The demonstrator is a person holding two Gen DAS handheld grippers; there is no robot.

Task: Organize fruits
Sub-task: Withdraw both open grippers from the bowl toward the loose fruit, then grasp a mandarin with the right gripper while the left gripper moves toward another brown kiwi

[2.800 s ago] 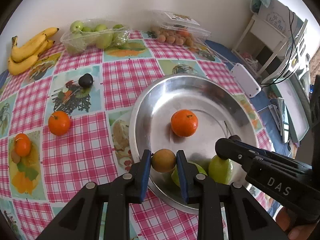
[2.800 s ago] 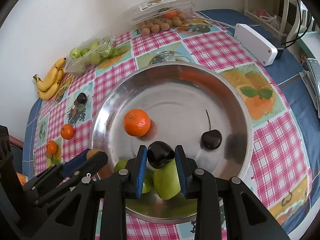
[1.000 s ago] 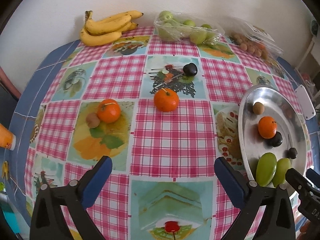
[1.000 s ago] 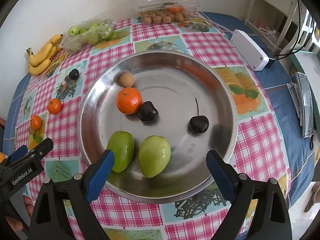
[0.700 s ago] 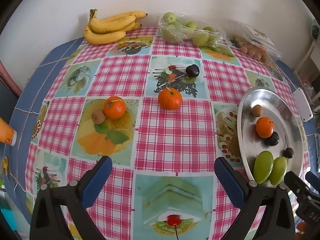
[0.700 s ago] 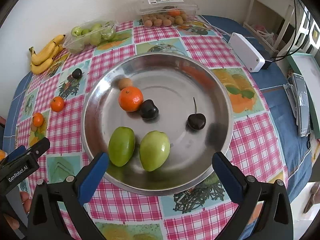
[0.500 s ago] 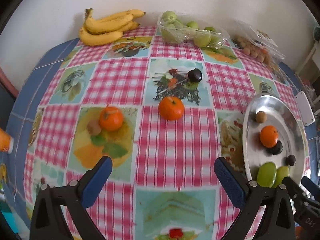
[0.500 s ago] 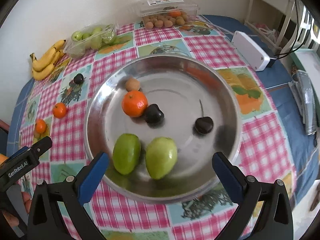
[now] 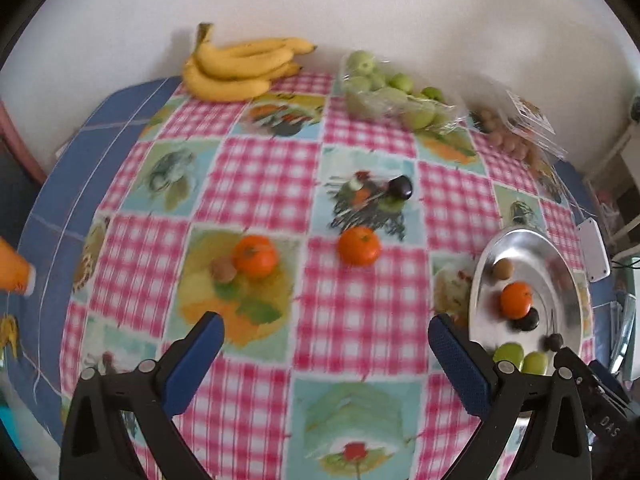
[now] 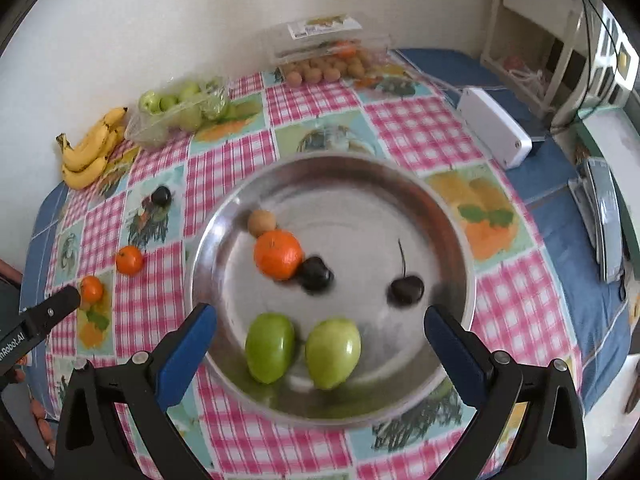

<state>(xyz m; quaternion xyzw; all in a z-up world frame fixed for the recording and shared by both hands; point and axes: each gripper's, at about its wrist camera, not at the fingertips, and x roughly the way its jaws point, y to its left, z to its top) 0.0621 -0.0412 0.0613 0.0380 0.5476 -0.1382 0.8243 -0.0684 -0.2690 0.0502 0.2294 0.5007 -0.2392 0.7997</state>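
Note:
A steel bowl [image 10: 424, 208] holds two green fruits [image 10: 270, 346], a tangerine [image 10: 278, 259], a dark plum [image 10: 317, 274], a cherry [image 10: 406, 289] and a small brown fruit [image 10: 261, 222]. My right gripper [image 10: 320, 336] is open and empty above the bowl's near rim. My left gripper [image 9: 326, 338] is open and empty over the tablecloth. Ahead of it lie two tangerines [image 9: 359, 246] [image 9: 255, 256], a small brown fruit [image 9: 223, 269] and a dark plum [image 9: 401, 187]. The bowl [image 9: 560, 264] sits at its right.
Bananas [image 9: 240, 66], a bag of green fruit [image 9: 384, 94] and a clear box of small brown fruit [image 10: 328, 56] line the wall. A white device [image 10: 494, 132] lies right of the bowl. The table edge drops off at the left and right.
Both grippers let go of their fruits into the bowl, opened wide and drew back. The left gripper swung left over the cloth and now moves slightly forward.

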